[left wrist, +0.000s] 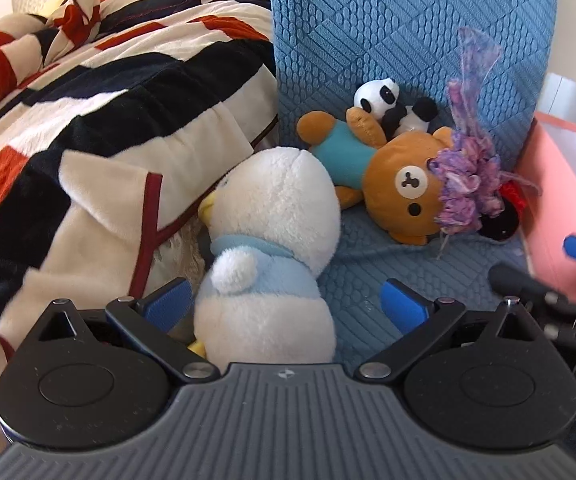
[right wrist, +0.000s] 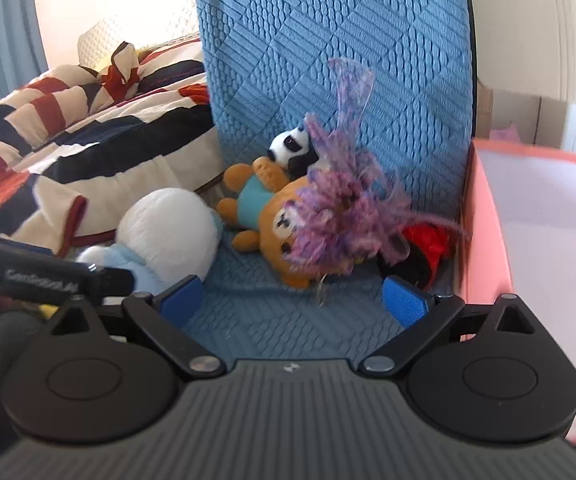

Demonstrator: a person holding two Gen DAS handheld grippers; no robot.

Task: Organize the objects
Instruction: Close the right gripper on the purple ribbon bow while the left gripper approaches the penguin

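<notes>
A white plush duck in a light blue shirt (left wrist: 272,240) lies on the blue textured sofa seat (left wrist: 360,288); it also shows in the right wrist view (right wrist: 164,232). My left gripper (left wrist: 284,304) is open, its blue pads on either side of the duck's body. Behind lie a brown bear plush (left wrist: 400,184) (right wrist: 276,220), a small panda plush (left wrist: 384,100) (right wrist: 292,148), a purple yarn toy (left wrist: 468,176) (right wrist: 340,216) and a red and black plush (left wrist: 504,216) (right wrist: 424,248). My right gripper (right wrist: 292,300) is open and empty above the seat.
A striped red, navy and cream blanket (left wrist: 88,120) (right wrist: 68,136) is heaped on the left. The blue sofa back (left wrist: 400,32) (right wrist: 328,40) stands behind the toys. A pink bin (left wrist: 560,200) (right wrist: 544,240) stands at the right. The right gripper shows at the right edge of the left wrist view (left wrist: 544,288).
</notes>
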